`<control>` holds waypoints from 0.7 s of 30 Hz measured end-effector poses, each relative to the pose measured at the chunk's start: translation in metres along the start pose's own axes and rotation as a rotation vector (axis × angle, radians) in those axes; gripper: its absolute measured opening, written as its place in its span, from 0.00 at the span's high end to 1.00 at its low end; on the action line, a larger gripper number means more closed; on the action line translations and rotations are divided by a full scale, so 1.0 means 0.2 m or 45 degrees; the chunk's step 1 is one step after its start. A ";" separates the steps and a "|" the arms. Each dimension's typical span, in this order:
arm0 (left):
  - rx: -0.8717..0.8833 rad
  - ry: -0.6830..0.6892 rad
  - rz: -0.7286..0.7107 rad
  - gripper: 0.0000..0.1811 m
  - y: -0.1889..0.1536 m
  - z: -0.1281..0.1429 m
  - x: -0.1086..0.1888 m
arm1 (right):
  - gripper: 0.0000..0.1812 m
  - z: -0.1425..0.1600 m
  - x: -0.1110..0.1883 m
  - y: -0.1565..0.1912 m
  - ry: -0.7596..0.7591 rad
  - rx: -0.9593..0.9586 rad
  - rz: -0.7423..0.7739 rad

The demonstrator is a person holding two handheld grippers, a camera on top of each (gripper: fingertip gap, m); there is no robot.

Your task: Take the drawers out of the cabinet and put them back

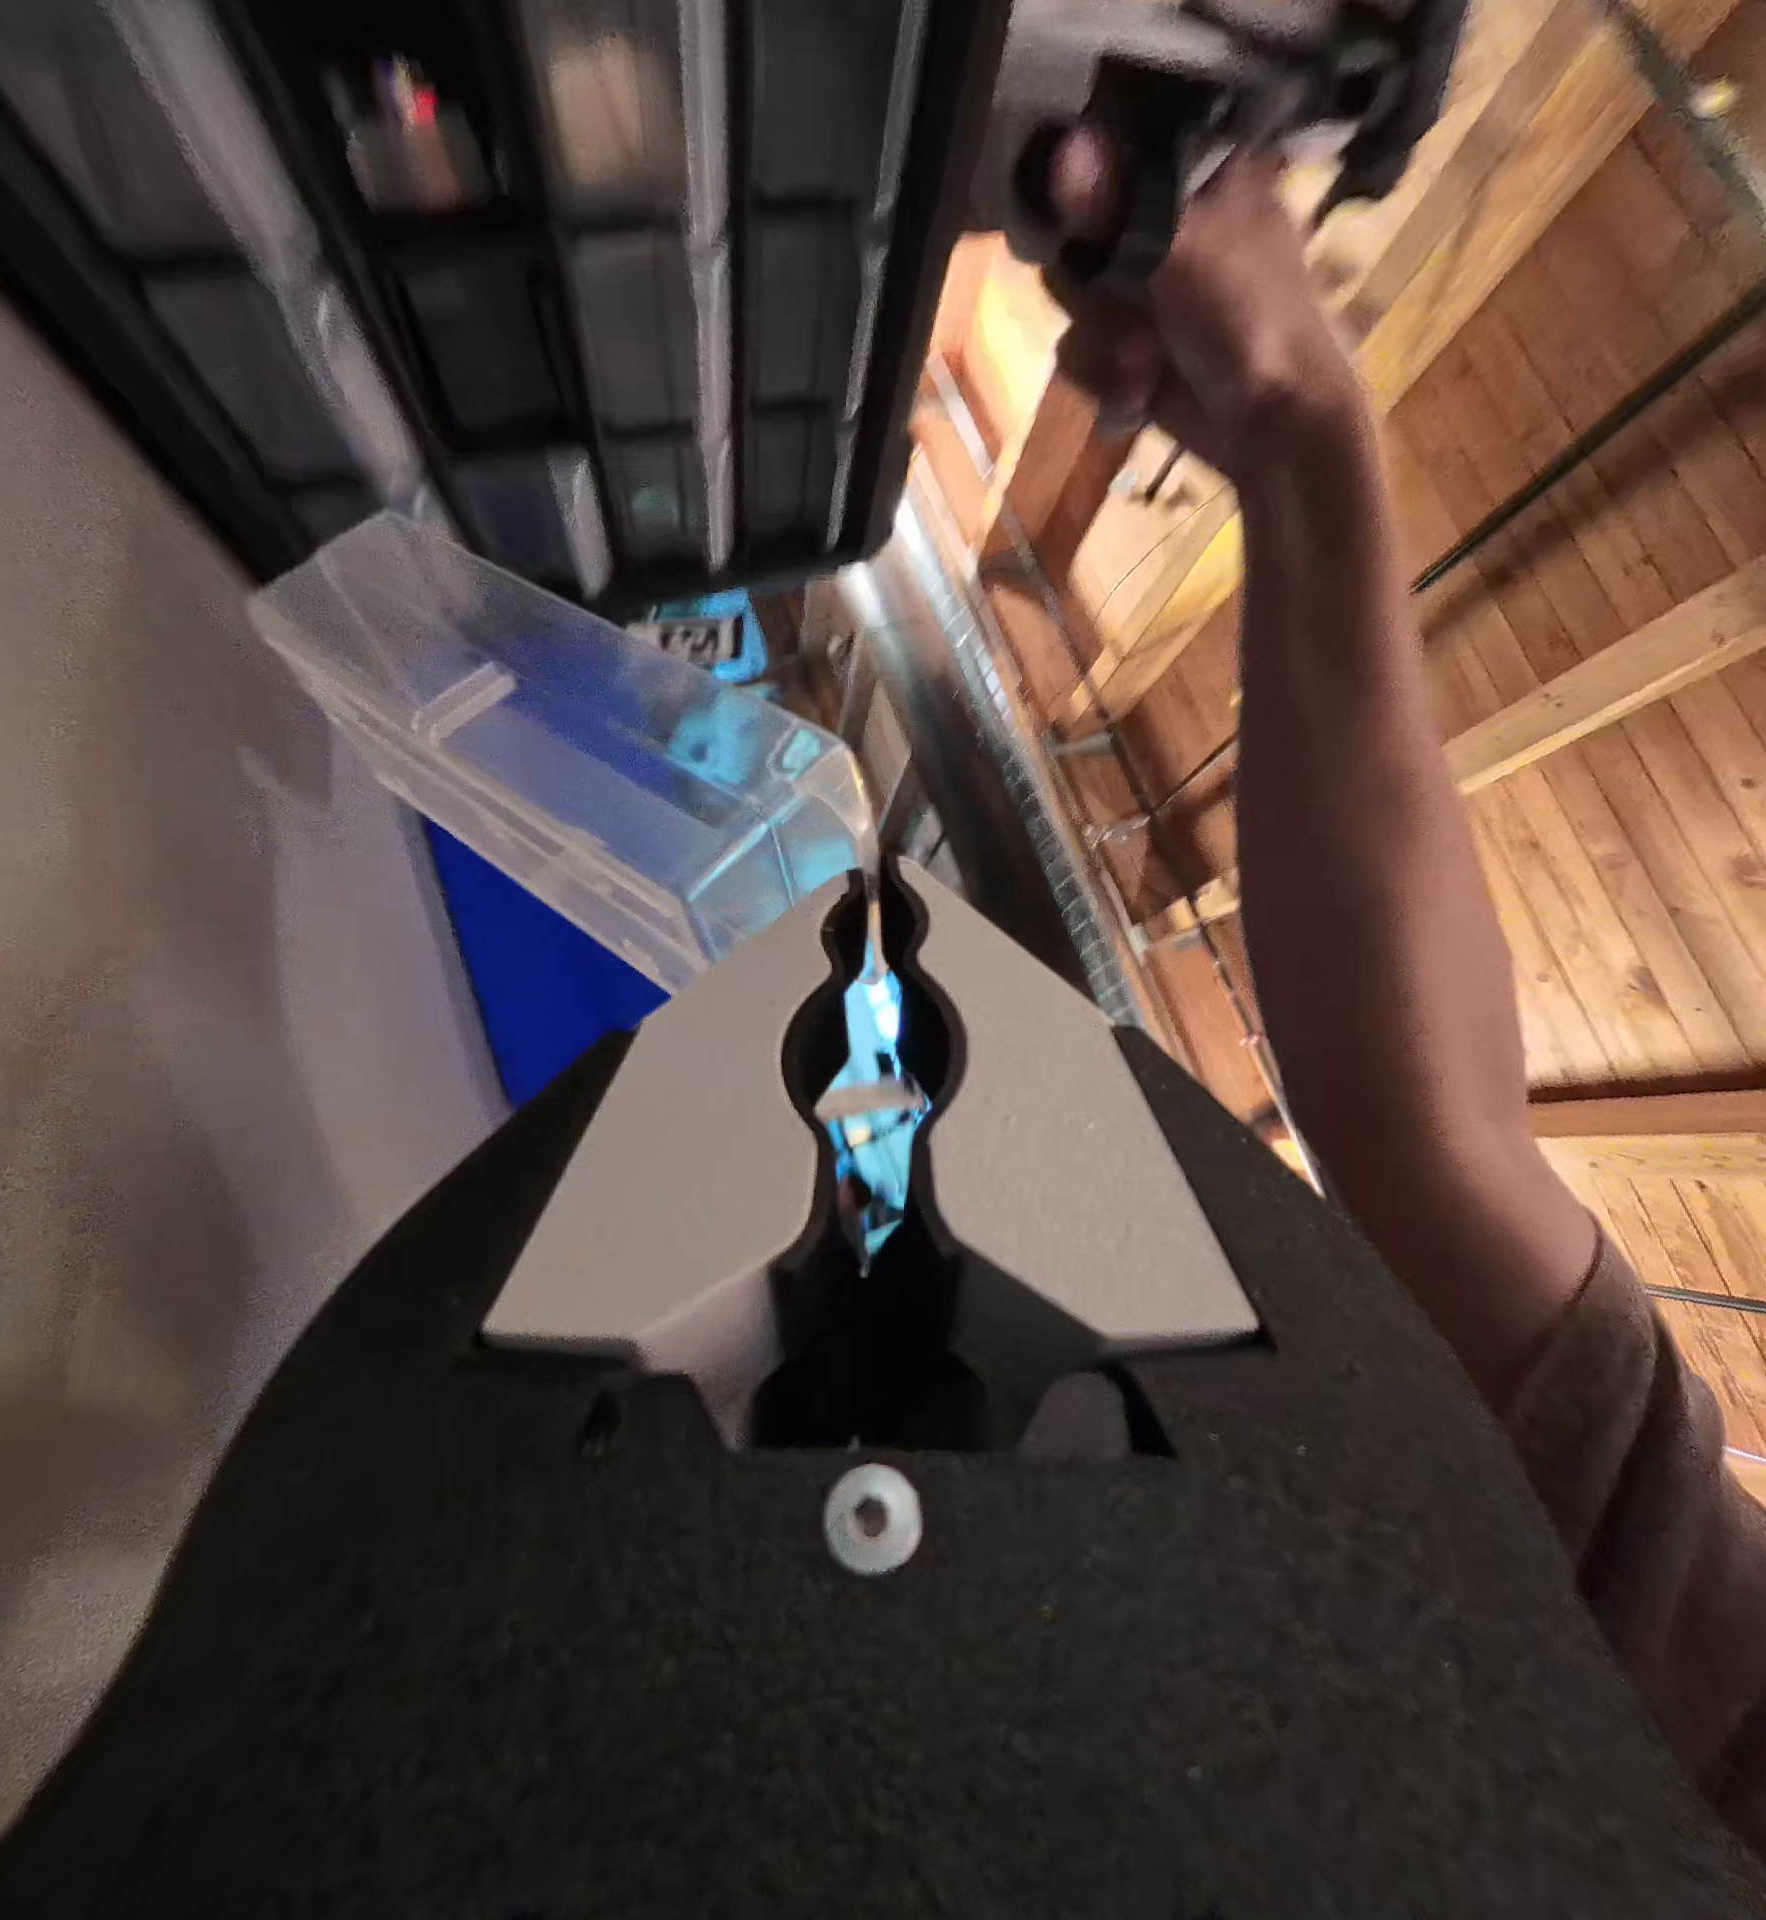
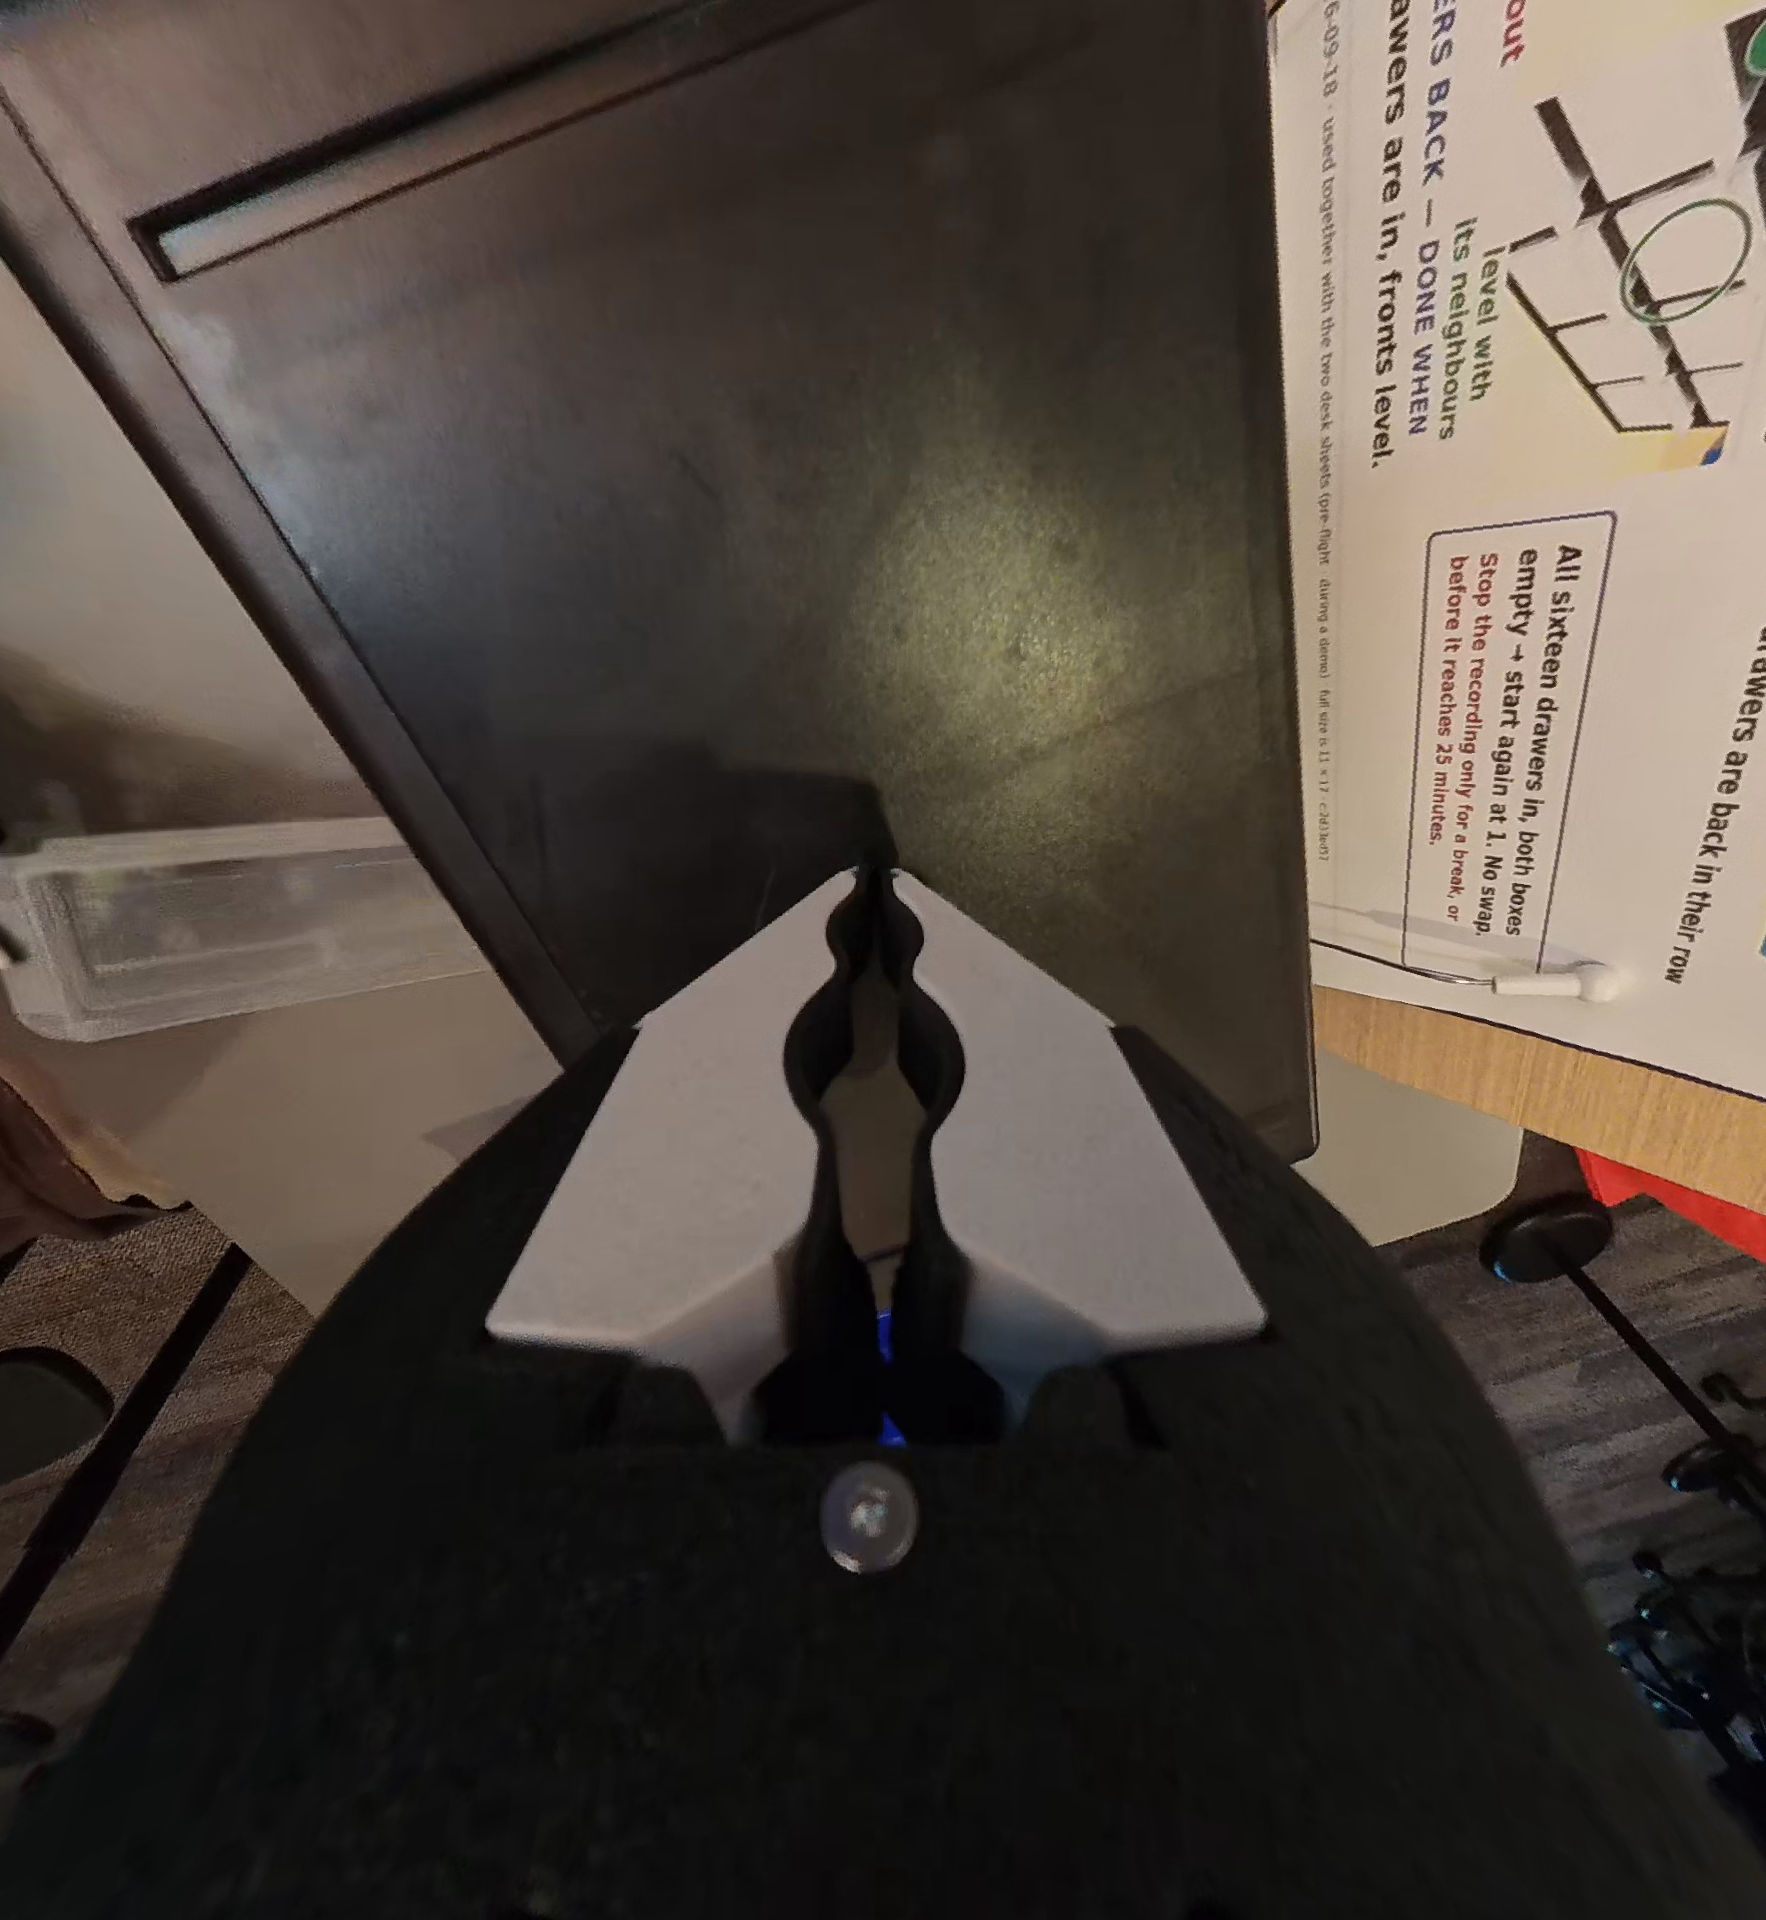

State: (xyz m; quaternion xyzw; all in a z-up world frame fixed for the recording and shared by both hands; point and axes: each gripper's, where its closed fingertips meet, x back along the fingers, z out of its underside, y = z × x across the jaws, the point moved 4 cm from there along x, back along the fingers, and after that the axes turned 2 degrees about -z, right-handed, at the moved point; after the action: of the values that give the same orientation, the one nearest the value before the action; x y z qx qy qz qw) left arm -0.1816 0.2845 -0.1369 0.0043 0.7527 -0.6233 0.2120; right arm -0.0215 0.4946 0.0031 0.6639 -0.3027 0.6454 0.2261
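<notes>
Wooden planks and beams (image 1: pixel 1544 582) fill the right of the left wrist view, with a pale wall (image 1: pixel 79 831) at far left. Left claw (image 1: pixel 877 883): its jaws are drawn nearly together, pinching the thin front edge of a clear plastic drawer (image 1: pixel 546 748), which is out of the cabinet (image 1: pixel 588 260) and tilted just below it; a blue block (image 1: pixel 536 956) lies under the drawer. Black cabinet above holds rows of translucent drawers, blurred. At upper right, a hand (image 1: pixel 1201 322) grips the right claw's handle beside the cabinet.

Right wrist view, left to right: the clear drawer (image 2: pixel 235 914) at the left edge; the cabinet's plain black side panel (image 2: pixel 754 468) with one slot; the right claw (image 2: pixel 877 878), jaws closed to a sliver with its tips against the panel, nothing seen between them; a printed instruction sheet (image 2: pixel 1481 623) on a wood-topped counter (image 2: pixel 1585 1091).
</notes>
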 end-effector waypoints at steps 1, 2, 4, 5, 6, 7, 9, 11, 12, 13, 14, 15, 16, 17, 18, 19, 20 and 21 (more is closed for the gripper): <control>0.023 0.065 -0.054 1.00 0.01 0.04 0.00 | 1.00 0.00 0.00 0.00 0.001 -0.004 -0.003; 0.044 0.140 -0.088 1.00 0.01 0.07 0.01 | 1.00 0.00 0.00 0.00 0.000 -0.008 -0.007; 0.096 0.254 -0.164 1.00 0.02 0.12 0.06 | 1.00 0.00 0.00 0.00 -0.005 -0.030 -0.017; 0.119 0.293 -0.193 1.00 0.01 0.13 0.08 | 1.00 0.00 0.00 0.00 -0.006 -0.045 -0.021; 0.134 0.334 -0.231 1.00 0.01 0.13 0.11 | 1.00 0.00 0.00 0.00 -0.007 -0.052 -0.019; 0.133 0.374 -0.294 1.00 0.02 0.12 0.15 | 1.00 0.00 0.00 0.00 -0.006 -0.049 -0.010; 0.115 0.477 -0.366 0.99 0.02 0.11 0.21 | 1.00 0.00 0.00 0.00 -0.001 -0.049 0.022; 0.105 0.518 -0.480 0.98 0.05 0.08 0.27 | 1.00 0.00 0.00 0.01 0.007 -0.038 0.081; 0.111 0.544 -0.517 0.98 0.06 0.06 0.30 | 1.00 0.00 0.00 0.01 0.012 -0.035 0.115; 0.128 0.586 -0.541 0.97 0.07 0.06 0.33 | 1.00 0.00 0.00 0.02 0.017 -0.026 0.151; 0.154 0.624 -0.561 0.97 0.08 0.06 0.35 | 1.00 0.00 0.00 0.02 0.022 0.000 0.182; 0.180 0.640 -0.588 0.97 0.10 0.05 0.37 | 1.00 0.00 0.00 0.03 0.025 0.027 0.200; 0.206 0.662 -0.615 0.96 0.12 0.04 0.40 | 1.00 0.00 0.00 0.03 0.026 0.036 0.204; 0.233 0.685 -0.620 0.96 0.14 0.03 0.41 | 1.00 0.00 0.00 0.03 0.024 0.028 0.196; 0.255 0.699 -0.607 0.96 0.14 0.02 0.42 | 1.00 0.00 0.00 0.02 0.022 0.016 0.184; 0.258 0.709 -0.600 0.96 0.14 0.01 0.42 | 1.00 0.00 0.00 0.02 0.018 0.010 0.175; 0.228 0.721 -0.597 0.96 0.15 -0.01 0.42 | 1.00 0.00 0.00 0.02 0.013 0.012 0.169; 0.155 0.745 -0.607 0.96 0.15 -0.02 0.42 | 1.00 -0.01 0.00 0.02 0.001 0.013 0.169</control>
State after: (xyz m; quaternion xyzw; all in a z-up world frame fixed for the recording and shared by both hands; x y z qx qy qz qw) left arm -0.2521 0.2737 -0.1917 0.0194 0.7228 -0.6711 -0.1636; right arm -0.0248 0.4928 0.0033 0.6432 -0.3427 0.6608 0.1794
